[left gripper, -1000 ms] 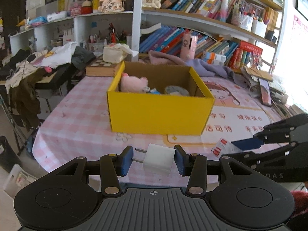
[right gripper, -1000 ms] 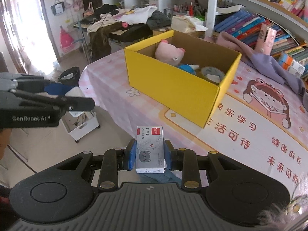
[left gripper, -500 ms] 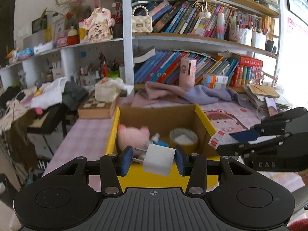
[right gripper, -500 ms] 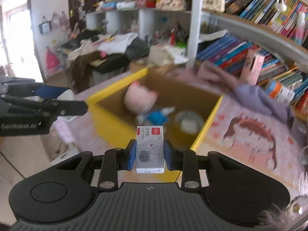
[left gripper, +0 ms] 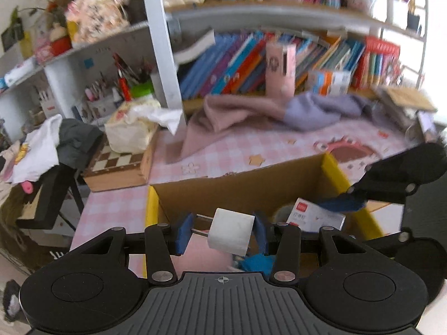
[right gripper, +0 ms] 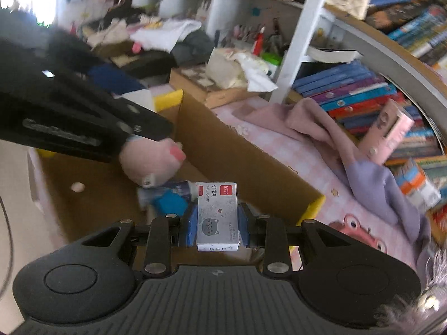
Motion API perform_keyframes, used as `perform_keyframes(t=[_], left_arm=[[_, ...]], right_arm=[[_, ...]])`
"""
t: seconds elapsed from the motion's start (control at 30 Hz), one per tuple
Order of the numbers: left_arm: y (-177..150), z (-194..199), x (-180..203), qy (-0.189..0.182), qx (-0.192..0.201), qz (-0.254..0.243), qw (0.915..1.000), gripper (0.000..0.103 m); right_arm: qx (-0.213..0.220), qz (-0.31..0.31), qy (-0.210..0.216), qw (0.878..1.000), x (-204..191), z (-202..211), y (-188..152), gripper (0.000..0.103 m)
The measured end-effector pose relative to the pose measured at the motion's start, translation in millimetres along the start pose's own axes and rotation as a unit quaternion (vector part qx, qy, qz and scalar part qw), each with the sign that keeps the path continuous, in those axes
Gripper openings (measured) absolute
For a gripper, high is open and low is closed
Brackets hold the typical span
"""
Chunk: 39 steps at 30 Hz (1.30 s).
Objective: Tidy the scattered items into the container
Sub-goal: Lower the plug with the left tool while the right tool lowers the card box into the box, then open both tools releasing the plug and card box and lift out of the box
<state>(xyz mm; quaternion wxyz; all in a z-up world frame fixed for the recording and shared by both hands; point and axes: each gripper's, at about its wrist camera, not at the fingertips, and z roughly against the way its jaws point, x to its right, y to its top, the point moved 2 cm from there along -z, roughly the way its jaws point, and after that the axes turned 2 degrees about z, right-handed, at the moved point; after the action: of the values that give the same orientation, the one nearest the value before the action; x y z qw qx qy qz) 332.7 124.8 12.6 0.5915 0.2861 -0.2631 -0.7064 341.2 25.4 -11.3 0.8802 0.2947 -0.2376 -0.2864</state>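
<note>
Your left gripper [left gripper: 222, 233] clamps the white charger [left gripper: 231, 235] over the yellow box [left gripper: 333, 169], prongs pointing to 9 o'clock. Your right gripper [right gripper: 217, 224] clamps the staple box [right gripper: 217, 217], long axis toward 12 o'clock, above the box interior; pink plush [right gripper: 149, 162] at 10 o'clock.

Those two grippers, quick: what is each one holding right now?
Left gripper: closed on a white cube-shaped plug adapter.
Right gripper: closed on a small grey cardboard staple box.

Pink-checked table [left gripper: 117, 203] carries yellow box [left gripper: 152, 209], chessboard case [left gripper: 117, 167], draped cloths [left gripper: 237, 114].
</note>
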Motion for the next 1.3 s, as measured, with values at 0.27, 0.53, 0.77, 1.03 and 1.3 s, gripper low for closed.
perform_keyframes(t=[0.27, 0.53, 0.77, 1.03, 1.3], left_arm=[[11.8, -65.0, 9.3, 0.009, -0.064, -0.028, 0.9975, 0.044], [15.1, -95.9, 19.6, 0.008, -0.096, -0.038, 0.9946, 0.044], [15.0, -110.3, 24.2, 0.002, -0.119, -0.034, 0.9923, 0.045], [18.1, -100.9, 21.0, 0.006, -0.096, -0.001, 0.9954, 0.070], [23.0, -47.2, 24.8, 0.004, -0.021, 0.033, 0.9992, 0.082]], right_arm=[[-0.039, 0.052, 0.013, 0.998, 13.2, -43.2, 6.4, 0.028], [-0.048, 0.063, 0.033, 0.996, 27.8, -60.4, 4.6, 0.028], [-0.046, 0.048, 0.059, 0.996, 36.3, -68.9, -1.1, 0.029], [-0.030, 0.048, 0.070, 0.996, 34.4, -64.5, -3.8, 0.031], [0.016, 0.008, 0.059, 0.998, 40.3, -30.3, -3.7, 0.042]])
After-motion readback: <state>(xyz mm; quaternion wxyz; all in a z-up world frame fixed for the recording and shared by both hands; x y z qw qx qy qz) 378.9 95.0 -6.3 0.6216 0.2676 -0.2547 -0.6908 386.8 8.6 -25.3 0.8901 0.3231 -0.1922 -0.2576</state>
